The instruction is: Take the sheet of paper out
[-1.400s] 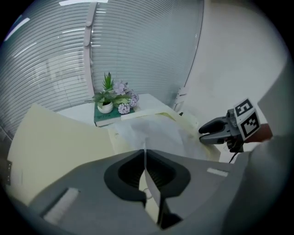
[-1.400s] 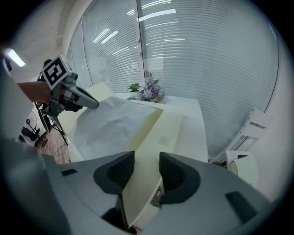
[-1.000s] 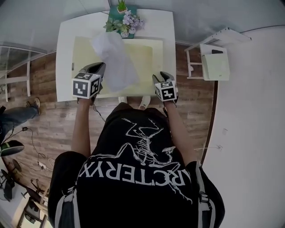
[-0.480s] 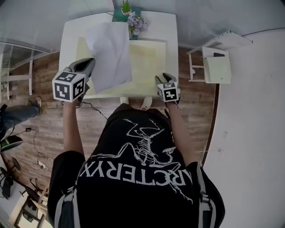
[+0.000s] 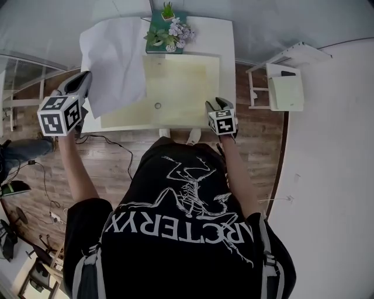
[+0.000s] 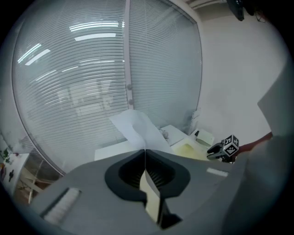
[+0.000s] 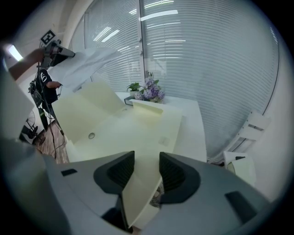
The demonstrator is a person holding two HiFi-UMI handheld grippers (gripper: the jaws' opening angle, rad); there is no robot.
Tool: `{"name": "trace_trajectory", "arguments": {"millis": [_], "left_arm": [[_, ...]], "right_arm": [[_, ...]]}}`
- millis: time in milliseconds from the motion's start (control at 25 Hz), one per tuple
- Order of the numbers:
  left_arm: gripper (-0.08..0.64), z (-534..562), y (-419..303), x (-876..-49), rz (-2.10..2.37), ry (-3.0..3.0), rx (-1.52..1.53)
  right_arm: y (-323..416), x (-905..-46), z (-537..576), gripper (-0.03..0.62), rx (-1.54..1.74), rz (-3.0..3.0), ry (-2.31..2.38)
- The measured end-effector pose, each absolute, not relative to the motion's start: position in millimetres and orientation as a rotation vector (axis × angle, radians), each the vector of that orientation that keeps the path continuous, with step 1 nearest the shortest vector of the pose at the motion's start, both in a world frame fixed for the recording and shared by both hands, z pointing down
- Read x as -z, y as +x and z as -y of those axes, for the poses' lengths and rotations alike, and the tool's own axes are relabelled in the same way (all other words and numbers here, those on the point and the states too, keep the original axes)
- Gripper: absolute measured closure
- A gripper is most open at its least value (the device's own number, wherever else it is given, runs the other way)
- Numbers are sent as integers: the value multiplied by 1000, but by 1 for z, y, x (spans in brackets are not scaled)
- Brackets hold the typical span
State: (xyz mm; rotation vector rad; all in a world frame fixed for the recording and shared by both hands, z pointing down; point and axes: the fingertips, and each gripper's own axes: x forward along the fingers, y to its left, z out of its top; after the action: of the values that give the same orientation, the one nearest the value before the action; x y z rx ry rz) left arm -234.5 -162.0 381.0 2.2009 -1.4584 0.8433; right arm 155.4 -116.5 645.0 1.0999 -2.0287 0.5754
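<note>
The left gripper (image 5: 83, 82) is clenched on one corner of the sheet of paper (image 5: 114, 61). In the left gripper view its jaws are pressed together, and the white sheet (image 6: 138, 131) rises out of the seam between them. The sheet hangs in the air over the left part of the white counter (image 5: 225, 35). It is bowed and spread wide, and from the head view it covers the left edge of the pale yellow folder (image 5: 181, 82).

The folder lies opened flat on the counter, with a small round button (image 5: 158, 105) near its front edge. In the right gripper view its left flap (image 7: 92, 105) stands tilted up, and the sheet (image 7: 87, 64) floats above and behind that flap. Whether the two touch cannot be told.

The right gripper (image 5: 217, 104) is at the folder's near right corner. Its jaws stand fairly wide, and the folder's edge fills the gap between the pads, so it is grasping the folder. The left gripper (image 7: 57, 48) shows high at the far left of that view.

At the back of the counter a teal book (image 5: 153, 26) carries a small green potted plant (image 5: 168, 10) and a bunch of purple flowers (image 5: 178, 32). A cable (image 5: 111, 143) trails on the wooden floor (image 5: 117, 163) below the counter's front edge.
</note>
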Motion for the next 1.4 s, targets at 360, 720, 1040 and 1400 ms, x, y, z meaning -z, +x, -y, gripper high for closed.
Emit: {"name": "trace_trajectory", "arguments": {"millis": [360, 720, 1040, 1400], "left_arm": [[543, 155, -378, -389, 1541, 1979, -885], [543, 135, -454, -423, 1524, 1894, -835], [543, 136, -459, -466, 1369, 1964, -902], [543, 110, -434, -600, 1092, 1993, -791]], "right_arm": [[158, -646, 117, 431, -564, 2006, 1107], [155, -646, 118, 434, -551, 1949, 1139], [154, -647, 118, 451, -549, 1910, 1181], [148, -646, 114, 509, -545, 1877, 1170]]}}
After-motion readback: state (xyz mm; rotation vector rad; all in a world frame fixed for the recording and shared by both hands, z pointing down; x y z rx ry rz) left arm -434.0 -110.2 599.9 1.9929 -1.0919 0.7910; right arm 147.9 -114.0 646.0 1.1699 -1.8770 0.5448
